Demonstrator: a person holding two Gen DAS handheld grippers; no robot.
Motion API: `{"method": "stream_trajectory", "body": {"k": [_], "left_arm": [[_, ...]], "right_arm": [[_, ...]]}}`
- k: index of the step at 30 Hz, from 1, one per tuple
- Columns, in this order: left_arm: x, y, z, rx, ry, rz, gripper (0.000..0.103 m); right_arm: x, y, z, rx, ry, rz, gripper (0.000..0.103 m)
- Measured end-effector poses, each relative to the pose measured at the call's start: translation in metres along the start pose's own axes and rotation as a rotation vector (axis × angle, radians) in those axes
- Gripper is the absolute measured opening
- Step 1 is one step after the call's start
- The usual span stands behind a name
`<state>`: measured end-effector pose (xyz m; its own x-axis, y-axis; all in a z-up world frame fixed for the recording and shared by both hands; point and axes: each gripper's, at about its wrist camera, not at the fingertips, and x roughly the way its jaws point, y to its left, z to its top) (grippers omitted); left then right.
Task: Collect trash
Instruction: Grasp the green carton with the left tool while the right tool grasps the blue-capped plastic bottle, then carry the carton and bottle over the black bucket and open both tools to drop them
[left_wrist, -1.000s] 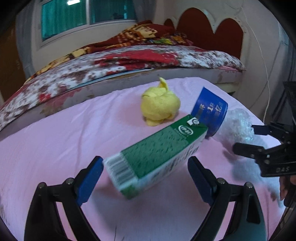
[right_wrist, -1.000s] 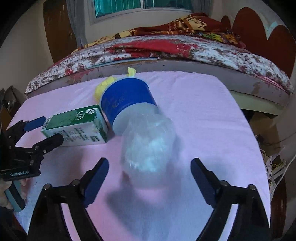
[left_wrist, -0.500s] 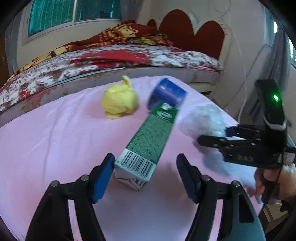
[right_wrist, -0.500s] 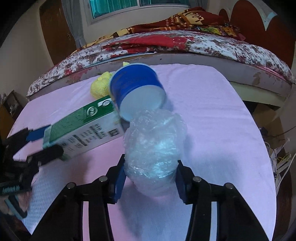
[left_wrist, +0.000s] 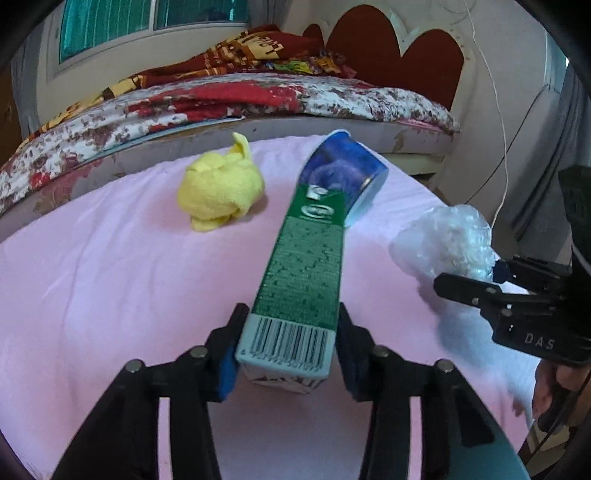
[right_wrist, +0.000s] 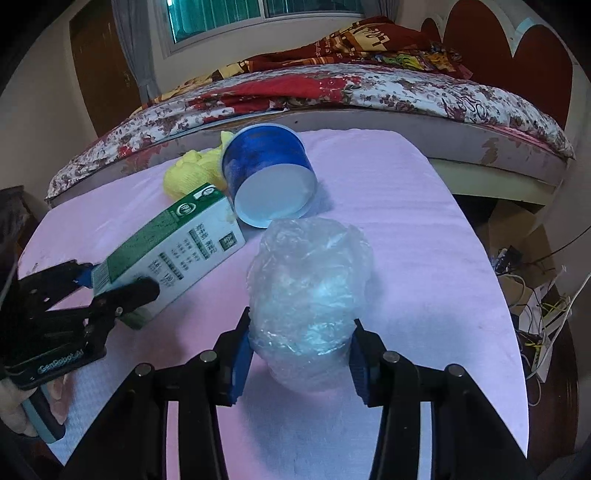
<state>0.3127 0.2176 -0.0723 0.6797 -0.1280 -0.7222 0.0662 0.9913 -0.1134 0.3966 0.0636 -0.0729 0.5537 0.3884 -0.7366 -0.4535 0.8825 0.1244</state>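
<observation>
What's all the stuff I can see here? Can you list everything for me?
carton: one, green and white, lying on the pink table, near end clamped by the left gripper
plastic wad: one, clear, crumpled, on the table, squeezed by the right gripper
cup: one, blue, white inside, on its side behind the carton
cloth: one, yellow, bunched, on the table left of the cup
table: one, pink cover
bed: one, red and white floral cover, behind the table
window: one, teal curtain, above the bed
cables: several, on the floor right of the table
left gripper: black, blue pads, jaws just closed on the carton
right gripper: black, blue pads, jaws just closed on the plastic wad
</observation>
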Motion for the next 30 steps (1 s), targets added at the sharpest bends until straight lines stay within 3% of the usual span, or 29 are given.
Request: {"method": "stream_trajectory", "body": {"k": [11,19,30], "left_arm": [[-0.038,-0.004,-0.017,-0.054,-0.06,0.013,0.04],[-0.071,-0.019,-0.04,-0.057,-0.08,0.014,0.04],[-0.124,-0.07,-0.081,-0.003,-0.141,0.032,0.04]], "right_arm": [[-0.041,-0.003,-0.019,-0.003,-0.041,-0.014,0.047],[-0.095,-0.007,-0.054,-0.031,-0.076,-0.048,0.047],[-0.189,-0.036,-0.12,-0.018,-0.117,-0.101,0.047]]}}
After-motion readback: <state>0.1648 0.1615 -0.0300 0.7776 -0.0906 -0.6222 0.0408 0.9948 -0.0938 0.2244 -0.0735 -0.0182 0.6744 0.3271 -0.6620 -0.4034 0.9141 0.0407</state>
